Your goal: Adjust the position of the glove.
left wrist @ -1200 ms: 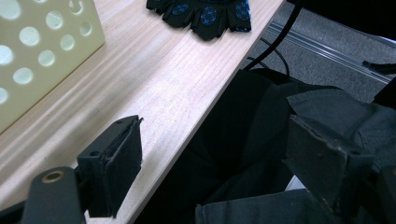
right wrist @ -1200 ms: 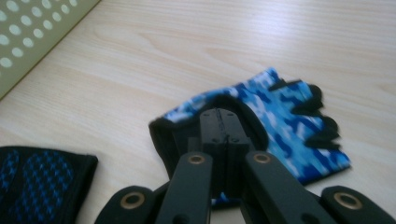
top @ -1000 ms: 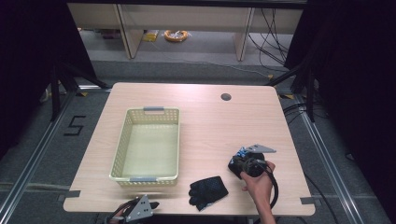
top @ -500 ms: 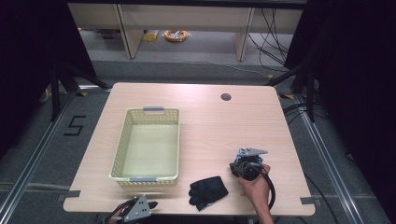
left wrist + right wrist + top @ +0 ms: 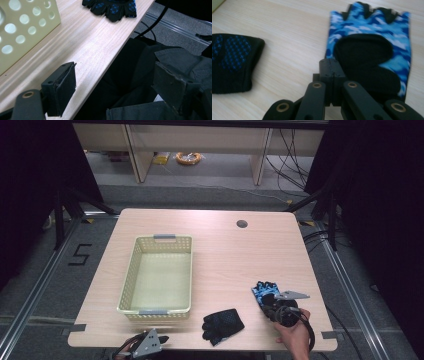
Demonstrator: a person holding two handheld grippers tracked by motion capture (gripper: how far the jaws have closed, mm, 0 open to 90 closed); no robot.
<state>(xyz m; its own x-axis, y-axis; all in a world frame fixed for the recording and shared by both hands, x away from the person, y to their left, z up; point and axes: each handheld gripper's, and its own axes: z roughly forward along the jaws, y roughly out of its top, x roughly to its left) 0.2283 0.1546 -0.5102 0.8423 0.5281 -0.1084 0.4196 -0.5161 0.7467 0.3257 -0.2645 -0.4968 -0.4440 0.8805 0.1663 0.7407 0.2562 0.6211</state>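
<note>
Inspecting the near right part of the desk [image 5: 220,255], the right hand-held gripper [image 5: 331,65] sits with its jaws pressed fully together, nothing visible between them, at the wrist edge of the blue camouflage fingerless glove [image 5: 372,47]. That glove lies flat, back side up, finger stubs pointing away from the person; in the high view it shows just ahead of the right hand-held gripper [image 5: 278,304], near the desk's right front corner. The black glove with blue grip dots [image 5: 223,325] lies to its left, apart from it, close to the front edge. The perforated cream basket [image 5: 156,311] stands on the left half of the desk, with nothing visible inside.

The left hand-held gripper [image 5: 115,82] hangs at the desk's front edge with jaws spread wide, holding nothing.

Judgement on handling: the blue glove looks light, soft and limp, and will fold and droop once lifted. It is thin against the desk, so the jaws would need to open and pinch the cuff hem or a raised fold at the black wrist opening, not the flat palm area. Fabric should not slip readily.
</note>
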